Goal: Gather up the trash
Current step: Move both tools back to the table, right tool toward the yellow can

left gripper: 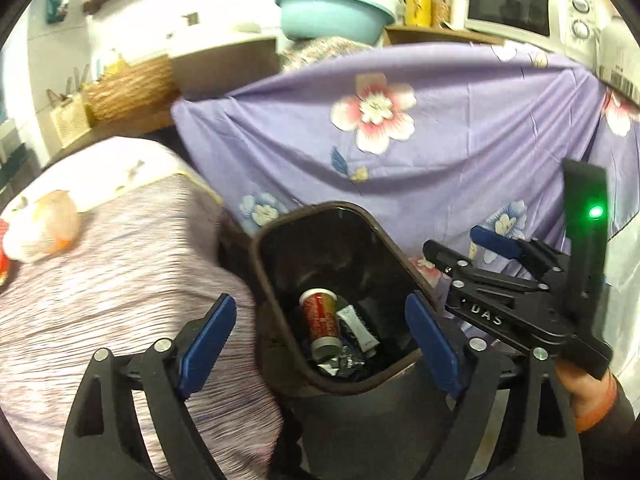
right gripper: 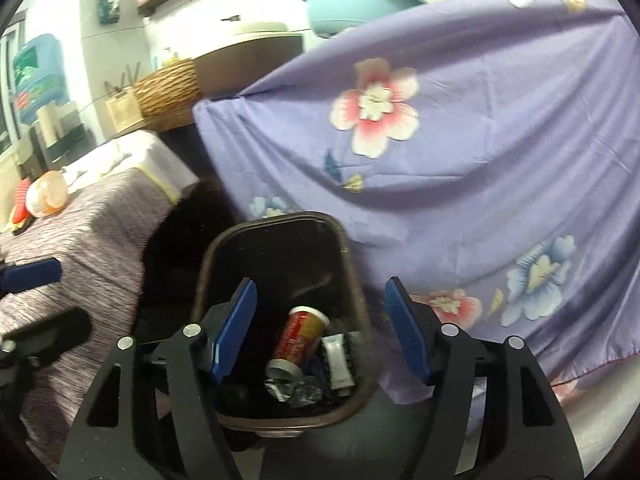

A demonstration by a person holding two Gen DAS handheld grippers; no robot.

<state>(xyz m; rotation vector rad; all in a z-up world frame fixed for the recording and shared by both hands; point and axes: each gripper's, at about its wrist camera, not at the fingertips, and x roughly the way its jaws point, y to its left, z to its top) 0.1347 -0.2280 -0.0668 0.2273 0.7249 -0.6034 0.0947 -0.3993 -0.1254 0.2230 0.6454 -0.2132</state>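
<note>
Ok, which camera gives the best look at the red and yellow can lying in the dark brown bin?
The right wrist view: the red and yellow can lies large and unobstructed between the open blue fingers, its open end towards the camera. The left wrist view shows the same can smaller, deeper in the dark brown bin.

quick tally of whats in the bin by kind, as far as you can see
In the brown bin:
red cup: 1
white tube: 1
crumpled foil wrapper: 1, possibly more, hard to tell
Total: 3 clearly visible; dark items beneath are unclear.
</note>
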